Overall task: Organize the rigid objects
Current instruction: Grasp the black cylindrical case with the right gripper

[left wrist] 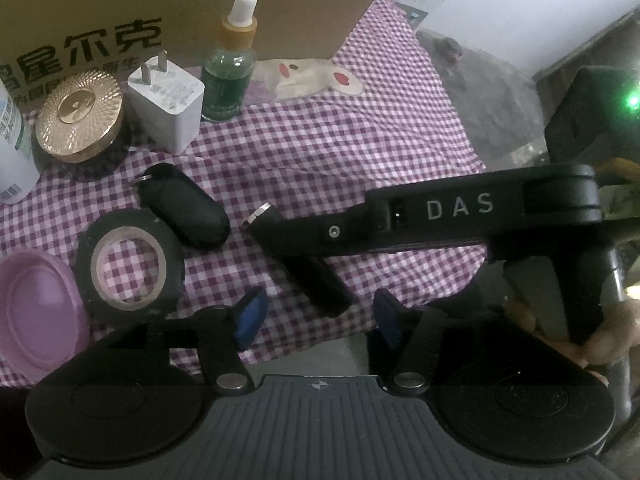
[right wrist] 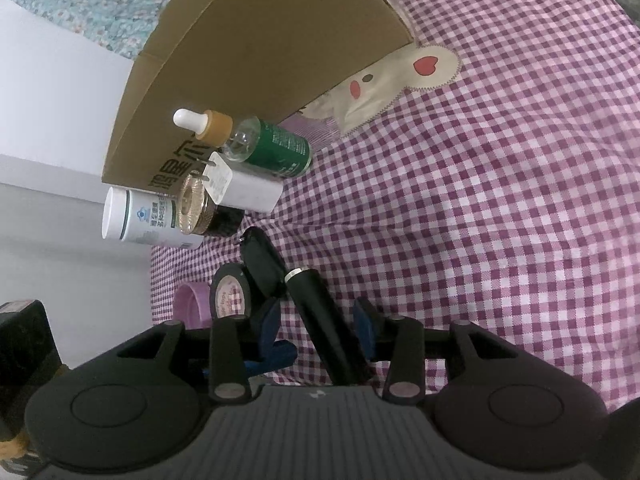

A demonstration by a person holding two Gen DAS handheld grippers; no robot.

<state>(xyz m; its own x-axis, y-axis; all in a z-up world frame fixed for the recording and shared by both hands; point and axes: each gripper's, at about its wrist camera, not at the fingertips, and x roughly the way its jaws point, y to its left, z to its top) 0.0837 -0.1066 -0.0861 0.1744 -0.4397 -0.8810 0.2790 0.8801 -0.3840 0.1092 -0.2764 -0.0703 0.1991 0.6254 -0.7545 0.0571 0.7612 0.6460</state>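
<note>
Between right gripper (right wrist: 320, 324) part-open pads, black pen (right wrist: 320, 312), untouched

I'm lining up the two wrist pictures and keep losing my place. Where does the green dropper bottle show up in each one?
Left wrist: the green dropper bottle stands upper centre-left, right of the white charger.
Right wrist: the bottle appears tilted, upper left of centre, above the charger.
Shared landmark: the cardboard box directly behind it.
</note>
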